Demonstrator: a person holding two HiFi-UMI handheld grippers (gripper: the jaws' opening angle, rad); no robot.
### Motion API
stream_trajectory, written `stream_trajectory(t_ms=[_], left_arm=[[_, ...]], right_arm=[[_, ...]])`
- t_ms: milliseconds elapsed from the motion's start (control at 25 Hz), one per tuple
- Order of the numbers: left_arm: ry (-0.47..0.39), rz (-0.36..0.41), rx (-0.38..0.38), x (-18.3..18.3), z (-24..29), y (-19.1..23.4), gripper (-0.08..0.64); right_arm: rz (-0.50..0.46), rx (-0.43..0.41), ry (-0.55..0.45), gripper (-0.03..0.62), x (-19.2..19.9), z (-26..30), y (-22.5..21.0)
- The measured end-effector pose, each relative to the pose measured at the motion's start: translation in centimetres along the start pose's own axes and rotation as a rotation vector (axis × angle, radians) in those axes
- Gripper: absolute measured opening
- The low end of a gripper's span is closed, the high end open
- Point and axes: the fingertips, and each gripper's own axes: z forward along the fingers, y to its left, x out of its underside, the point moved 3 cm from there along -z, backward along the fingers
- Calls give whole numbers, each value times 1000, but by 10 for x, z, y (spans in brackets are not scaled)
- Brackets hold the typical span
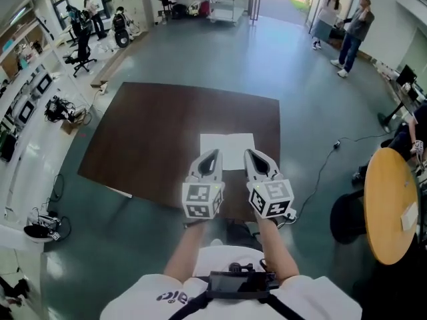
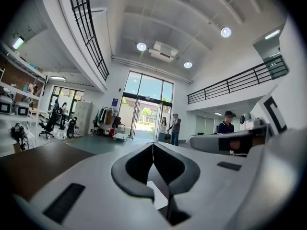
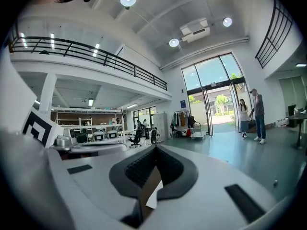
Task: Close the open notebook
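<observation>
Left claw [image 1: 212, 153]: jaws pressed together, nothing between them. Right claw [image 1: 248, 153]: likewise, tips meeting, empty. Both are level, just short of the open notebook [image 1: 227, 145], which lies flat on the dark table [image 1: 153, 139].

Likely best: bring one claw low to an outer page edge, lift it, and fold it over the spine.

Head view gives the whole notebook. The gripper views show only a white sliver beneath the jaws.

Pretty clearly a lab hall: black-railed mezzanine balcony [image 3: 96, 51], tall glass entrance doors [image 2: 148, 104] at 12 o'clock, white gear-covered workbenches [image 1: 23, 102] at 9 o'clock.
</observation>
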Motion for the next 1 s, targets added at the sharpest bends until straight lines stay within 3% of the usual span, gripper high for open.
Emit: stream_trajectory(t_ms=[440,1000], left_arm=[[128,-86,-71,35,36,46,6],[294,-202,-195,118,61,95,6]], right_arm=[[61,-29,156,-12,33,61,-19],[86,-106,335,-12,98,120,-29]])
